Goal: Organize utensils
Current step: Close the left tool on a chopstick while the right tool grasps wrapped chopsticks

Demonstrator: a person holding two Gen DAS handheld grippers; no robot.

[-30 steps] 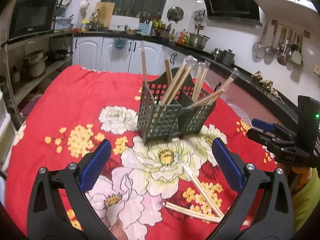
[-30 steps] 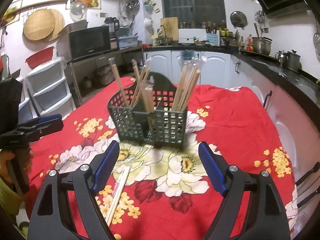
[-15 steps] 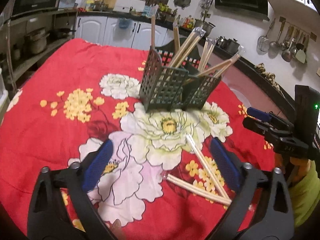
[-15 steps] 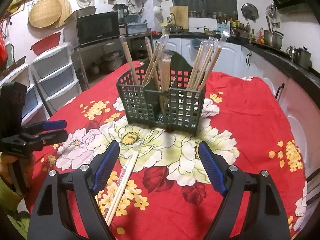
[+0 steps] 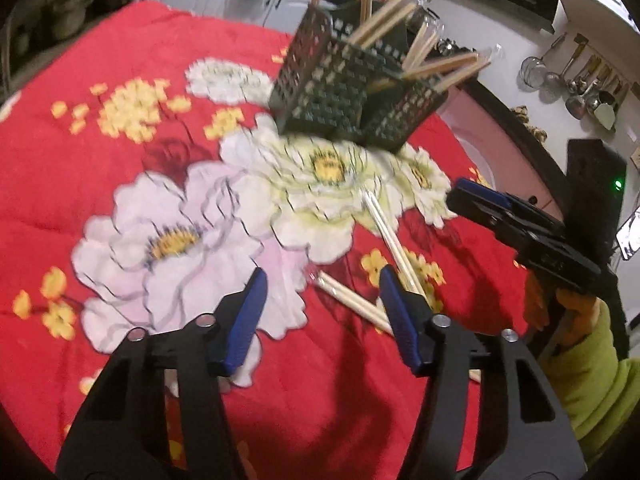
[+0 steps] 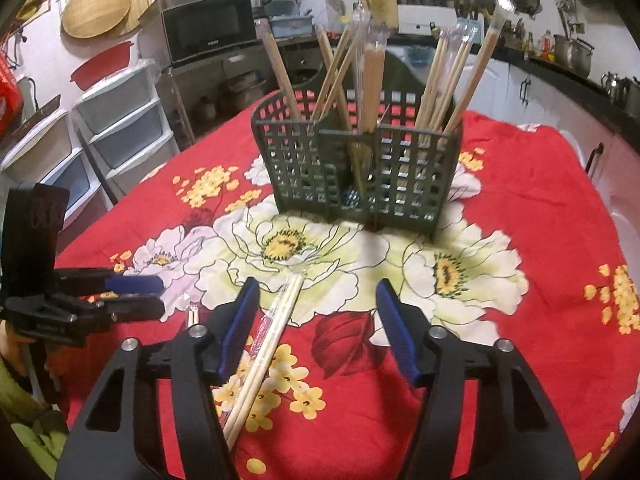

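Left gripper (image 5: 322, 280) closing, seemingly empty, beside chopsticks (image 5: 394, 246)

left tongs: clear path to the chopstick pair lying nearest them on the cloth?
Probably yes. The left tongs, jaws just closing and empty, have that chopstick pair lying bare on the tablecloth ahead, nothing between.

Indoor light is falling from above, warm and fairly bright on the red floral cloth (image 6: 520, 184). The left wrist view is smearing with motion blur, so the green basket (image 5: 340, 92) is perhaps softest. The right wrist view is staying sharper. Fisheye bending is curving both edges, and the corners are going black.
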